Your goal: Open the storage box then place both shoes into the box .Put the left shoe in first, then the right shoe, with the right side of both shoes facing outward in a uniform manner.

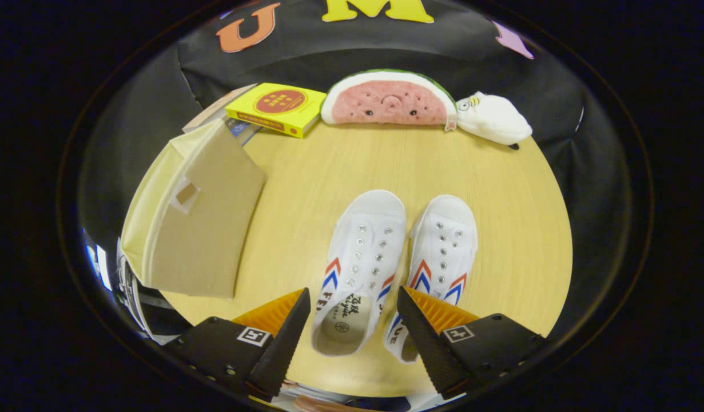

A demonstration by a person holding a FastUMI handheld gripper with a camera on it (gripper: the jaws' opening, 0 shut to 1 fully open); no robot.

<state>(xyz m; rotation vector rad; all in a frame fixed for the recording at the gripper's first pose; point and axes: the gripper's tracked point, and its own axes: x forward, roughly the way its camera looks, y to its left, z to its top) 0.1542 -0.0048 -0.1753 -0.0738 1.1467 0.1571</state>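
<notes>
While we hover over round wooden table point(500, 229), gripper point(352, 320) fingers spread wide, clamping nothing. Left shoe point(360, 257) lies between fingers, right shoe point(443, 252) just beside it; both white canvas, metal eyelets, toes pointing away from us, long axes running straight ahead. Cream fabric storage box point(197, 229) sits left of shoes, lid shut. Beyond: watermelon plush point(389, 100), yellow book point(277, 109).

Matt wood-grain table point(500, 229), white canvas shoes point(363, 252), cream fabric storage box point(203, 229), plush watermelon point(389, 100).
</notes>
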